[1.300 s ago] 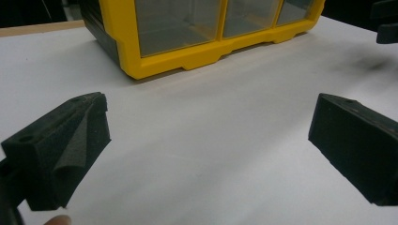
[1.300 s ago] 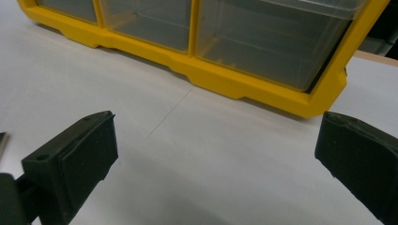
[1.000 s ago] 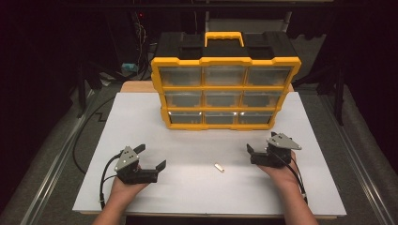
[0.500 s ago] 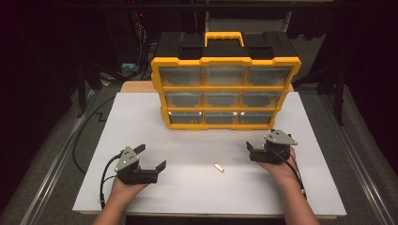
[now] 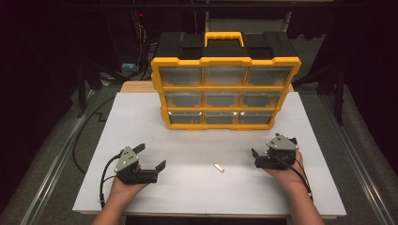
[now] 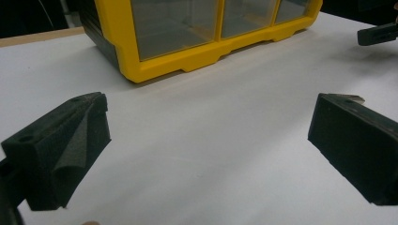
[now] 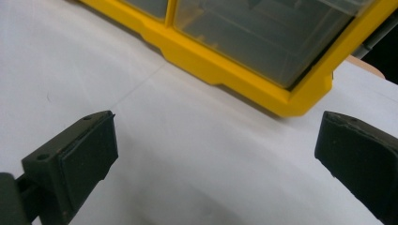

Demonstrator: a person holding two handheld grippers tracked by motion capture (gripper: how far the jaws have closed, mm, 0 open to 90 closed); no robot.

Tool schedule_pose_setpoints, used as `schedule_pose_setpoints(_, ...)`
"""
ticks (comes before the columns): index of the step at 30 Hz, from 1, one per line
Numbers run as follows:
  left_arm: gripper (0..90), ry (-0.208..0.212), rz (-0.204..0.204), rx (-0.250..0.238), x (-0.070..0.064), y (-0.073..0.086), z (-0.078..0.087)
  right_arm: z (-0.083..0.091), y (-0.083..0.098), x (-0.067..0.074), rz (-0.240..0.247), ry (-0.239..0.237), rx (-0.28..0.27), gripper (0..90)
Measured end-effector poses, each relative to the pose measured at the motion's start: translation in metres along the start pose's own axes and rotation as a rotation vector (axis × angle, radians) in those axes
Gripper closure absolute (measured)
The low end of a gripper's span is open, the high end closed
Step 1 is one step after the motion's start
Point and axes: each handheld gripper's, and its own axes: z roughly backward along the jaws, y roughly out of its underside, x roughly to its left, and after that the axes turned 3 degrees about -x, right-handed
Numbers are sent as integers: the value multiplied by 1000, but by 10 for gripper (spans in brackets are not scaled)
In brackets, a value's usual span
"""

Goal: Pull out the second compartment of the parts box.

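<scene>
Resting low over the white tabletop (image 5: 206,136), the left tongs (image 5: 151,159) sit near the front-left corner with their jaws spread wide and nothing between them; the left gripper view shows bare white surface in the gap. The right tongs (image 5: 257,158) hover near the front-right, likewise spread and holding nothing. Between the two, a little closer to the right tongs, a small pale piece (image 5: 218,167) lies flat on the tabletop (too small to tell what it is), touched by neither. Toward the back of the tabletop stands a yellow organizer case (image 5: 225,93) with a black body, a yellow handle on top and three rows of clear drawers facing the person. Its lower yellow frame also shows in the left gripper view (image 6: 187,56) and the right gripper view (image 7: 244,79), well apart from the jaws. All drawers look closed.
</scene>
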Motion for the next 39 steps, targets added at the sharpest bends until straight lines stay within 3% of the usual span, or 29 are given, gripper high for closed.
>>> schedule_pose_setpoints(8,2,5,-15,28,-1,1,-3,3,2,2,70,2,30,1)
schedule_pose_setpoints(18,1,15,-22,25,-3,1,-4,5,0,11,161,15,51,1)
schedule_pose_setpoints(25,0,13,-23,23,-3,1,-4,6,-3,21,260,44,57,1)
schedule_pose_setpoints(29,0,13,-21,18,-3,1,-3,7,-6,25,352,69,55,1)
schedule_pose_setpoints(39,0,15,-23,14,-2,1,-3,12,-10,35,492,110,53,1)
